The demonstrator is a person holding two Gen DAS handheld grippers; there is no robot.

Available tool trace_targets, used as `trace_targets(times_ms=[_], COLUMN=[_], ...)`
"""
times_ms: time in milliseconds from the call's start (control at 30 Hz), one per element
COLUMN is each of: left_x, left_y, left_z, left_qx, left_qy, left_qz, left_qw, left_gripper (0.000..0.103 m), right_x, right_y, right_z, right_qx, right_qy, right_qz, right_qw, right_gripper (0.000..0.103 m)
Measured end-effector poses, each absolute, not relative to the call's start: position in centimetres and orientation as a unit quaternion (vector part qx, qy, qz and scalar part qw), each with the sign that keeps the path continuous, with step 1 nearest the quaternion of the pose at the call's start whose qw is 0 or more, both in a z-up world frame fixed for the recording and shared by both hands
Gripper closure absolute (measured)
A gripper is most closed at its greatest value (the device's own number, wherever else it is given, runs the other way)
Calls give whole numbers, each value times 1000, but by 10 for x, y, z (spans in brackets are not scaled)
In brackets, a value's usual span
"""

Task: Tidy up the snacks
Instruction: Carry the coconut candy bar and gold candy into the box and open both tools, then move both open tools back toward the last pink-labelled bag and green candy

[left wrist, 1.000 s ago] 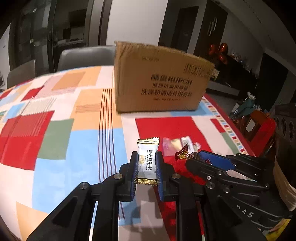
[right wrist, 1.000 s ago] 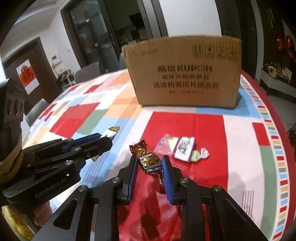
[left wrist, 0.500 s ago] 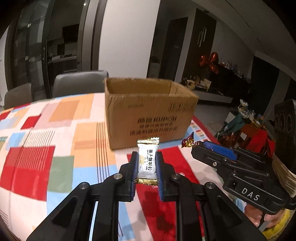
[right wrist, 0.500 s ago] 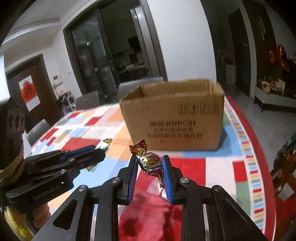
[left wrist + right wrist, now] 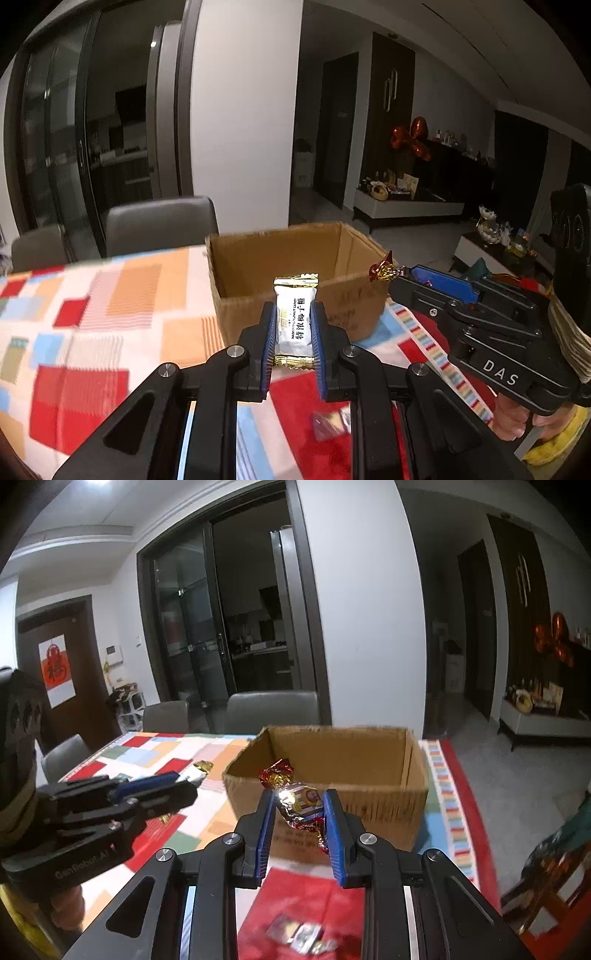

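Both tools rose off the surface (image 5: 110, 295): left tool (image 5: 293, 332) grips white candy packet (image 5: 295, 321), right tool (image 5: 300, 810) grips foil-wrapped candy (image 5: 299, 799). Advance past cardboard box (image 5: 332, 805) rim before releasing.

1. Both grippers, the left gripper (image 5: 293, 328) and the right gripper (image 5: 300, 812), now ride higher above the tablecloth (image 5: 92, 314).
2. The cardboard box (image 5: 332, 775) now shows its open inside.
3. The loose snacks (image 5: 299, 932) now lie below.

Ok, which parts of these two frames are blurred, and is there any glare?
Left wrist view: white candy sharp, tablecloth and cardboard box smeared. Right wrist view: glare spot on the foil candy, box front and loose sweets blurred; straight doorframes bow in both.
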State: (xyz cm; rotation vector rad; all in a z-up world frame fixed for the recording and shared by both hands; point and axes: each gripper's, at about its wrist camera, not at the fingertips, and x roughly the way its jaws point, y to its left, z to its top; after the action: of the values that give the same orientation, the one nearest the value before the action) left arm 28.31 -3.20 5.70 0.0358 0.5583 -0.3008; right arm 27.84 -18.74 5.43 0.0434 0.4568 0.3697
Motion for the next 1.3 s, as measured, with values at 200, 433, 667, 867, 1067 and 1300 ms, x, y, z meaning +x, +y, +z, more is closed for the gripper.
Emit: trace_targets(times_ms=[200,433,667,867,1067,1300], left_x=[309,336,361,388,390,351], left_y=[-32,-36,-39,-49,-54,-46], left_z=[69,72,66,54,48,48], left_qx=[26,18,23,37,60,71], left_qy=[274,278,280,294,288,262], left_qz=[-147,-160,-157,-138,-109,-116], left_qw=[950,947,947,945,950,955], left_gripper=[84,84,84,84,44,39], right_x=[298,320,345,368,382,355], right_y=[-184,-185,-187,-192,-196,-204], right_z=[69,74,70,61,49,45], right_qx=[10,13,10,19,36,27], right_qy=[213,216,229,248,270,256], right_qz=[179,173,161,147,123,119], right_qw=[960,961,960,957,954,959], right_gripper=[75,75,75,75,58,51])
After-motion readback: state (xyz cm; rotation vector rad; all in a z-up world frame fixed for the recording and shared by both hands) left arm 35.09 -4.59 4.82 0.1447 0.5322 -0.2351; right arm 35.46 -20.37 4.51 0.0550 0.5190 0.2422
